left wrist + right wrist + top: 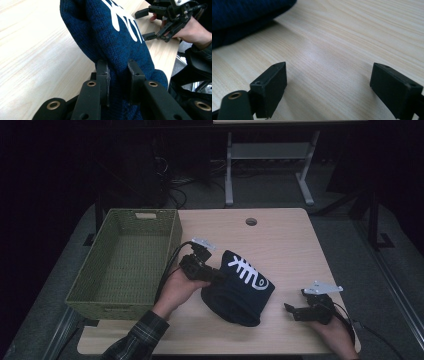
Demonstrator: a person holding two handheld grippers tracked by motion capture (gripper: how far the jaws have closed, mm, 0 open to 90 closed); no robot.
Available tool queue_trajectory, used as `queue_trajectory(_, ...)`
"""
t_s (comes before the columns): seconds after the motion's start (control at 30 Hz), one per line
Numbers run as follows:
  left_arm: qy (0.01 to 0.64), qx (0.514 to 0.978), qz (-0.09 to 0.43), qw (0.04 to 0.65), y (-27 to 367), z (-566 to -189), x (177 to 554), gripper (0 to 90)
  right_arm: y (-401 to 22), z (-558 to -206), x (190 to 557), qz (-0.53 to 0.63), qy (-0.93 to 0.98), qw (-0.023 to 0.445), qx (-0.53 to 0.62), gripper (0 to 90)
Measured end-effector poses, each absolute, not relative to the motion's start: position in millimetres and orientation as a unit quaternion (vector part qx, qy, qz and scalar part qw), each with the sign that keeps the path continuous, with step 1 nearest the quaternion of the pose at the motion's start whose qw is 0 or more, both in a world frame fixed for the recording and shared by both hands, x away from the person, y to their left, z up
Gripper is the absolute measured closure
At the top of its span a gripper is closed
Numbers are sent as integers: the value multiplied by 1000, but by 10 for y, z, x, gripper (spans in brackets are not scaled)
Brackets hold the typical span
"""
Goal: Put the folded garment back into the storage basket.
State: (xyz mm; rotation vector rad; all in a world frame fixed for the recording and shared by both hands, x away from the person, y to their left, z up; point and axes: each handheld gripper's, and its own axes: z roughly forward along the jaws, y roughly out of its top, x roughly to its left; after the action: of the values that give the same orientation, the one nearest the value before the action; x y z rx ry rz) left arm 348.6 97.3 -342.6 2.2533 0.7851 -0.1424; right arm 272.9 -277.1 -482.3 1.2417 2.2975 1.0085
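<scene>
The dark blue knitted hat with a white fish-bone print (239,287) is soft and light; it folds and sags under its own weight, so it will hang down and swing when it is lifted, but it is not fragile and the rough knit should not slip easily; a good place to take hold is a thick fold near the rim, where several layers lie together, and not the thin printed face.

The left tongs (117,68) have their jaws pressed on such a fold of the hat, with the cloth bunched between the two black pads; in the high view the left tongs (212,274) meet the hat at its left edge, on the side toward the green woven basket (171,240); the rest of the hat lies on the light wooden bench (295,245), just right of the basket.

The right tongs (328,82) stand wide open and hold nothing; bare bench wood shows between the jaws; in the high view the right tongs (292,311) rest on the bench, farther from the basket than the hat, near the hat's right edge but apart from it.
</scene>
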Motion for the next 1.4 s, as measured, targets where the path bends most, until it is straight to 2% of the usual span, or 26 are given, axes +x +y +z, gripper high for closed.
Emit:
queue_trajectory(0.27,296,884,-56,359,1000,-3155,3545,760,-2770,-4823,2729,355,808,170,438,136)
queue_trajectory(0.77,294,891,-45,344,1056,-2874,3533,762,-2770,-4823,2729,355,808,170,438,136)
queue_trajectory(1.4,306,888,-20,342,1365,-2465,3508,762,-2770,-4823,2729,355,808,170,438,136)
